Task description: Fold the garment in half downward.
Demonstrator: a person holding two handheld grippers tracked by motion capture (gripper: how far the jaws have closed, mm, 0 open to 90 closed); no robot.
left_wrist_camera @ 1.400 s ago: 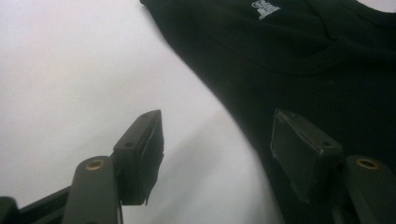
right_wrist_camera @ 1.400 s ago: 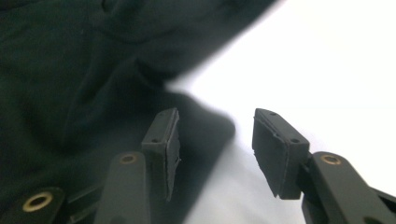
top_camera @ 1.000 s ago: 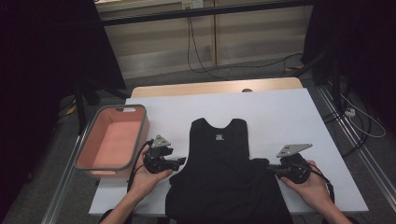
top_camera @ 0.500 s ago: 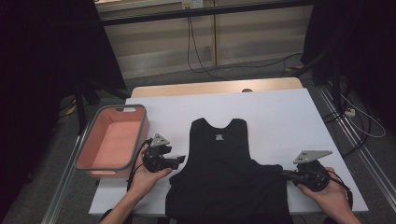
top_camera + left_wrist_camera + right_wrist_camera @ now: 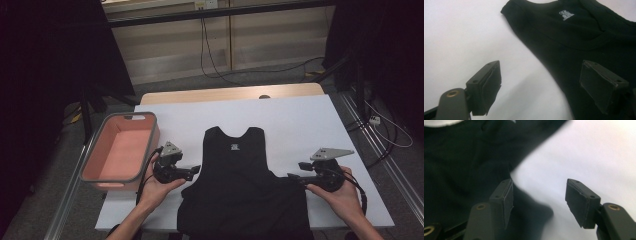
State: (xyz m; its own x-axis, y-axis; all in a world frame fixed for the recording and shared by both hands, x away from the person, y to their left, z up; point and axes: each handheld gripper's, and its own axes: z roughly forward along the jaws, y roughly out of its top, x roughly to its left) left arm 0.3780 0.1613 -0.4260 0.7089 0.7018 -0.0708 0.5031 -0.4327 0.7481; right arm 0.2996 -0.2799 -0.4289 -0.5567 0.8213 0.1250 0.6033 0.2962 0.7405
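a black sleeveless top [image 5: 239, 190] is lying flat on the white desk [image 5: 300, 125], neckline toward the far side and hem hanging over the near edge. a small white label is showing inside its collar.

the left gripper [image 5: 196, 170] is sitting at the top's left edge, held in the person's left hand [image 5: 155, 192]. in the left gripper view [image 5: 541, 87] its jaws are standing wide apart after just opening further; 1 jaw is hovering over bare desk, the other over the black fabric, and the cloth's edge is running between them without either pad pressing on it.

the right gripper [image 5: 292, 176] is sitting at the top's right edge in the right hand [image 5: 340, 197]. in the right gripper view [image 5: 539, 202] its jaws have just been opening and are now released; a fold of black fabric is lying by 1 jaw, while the other is over white desk. nothing is clamped.

a pink bin [image 5: 90, 167] with a grey rim is resting at the desk's left edge, just left of the left gripper.
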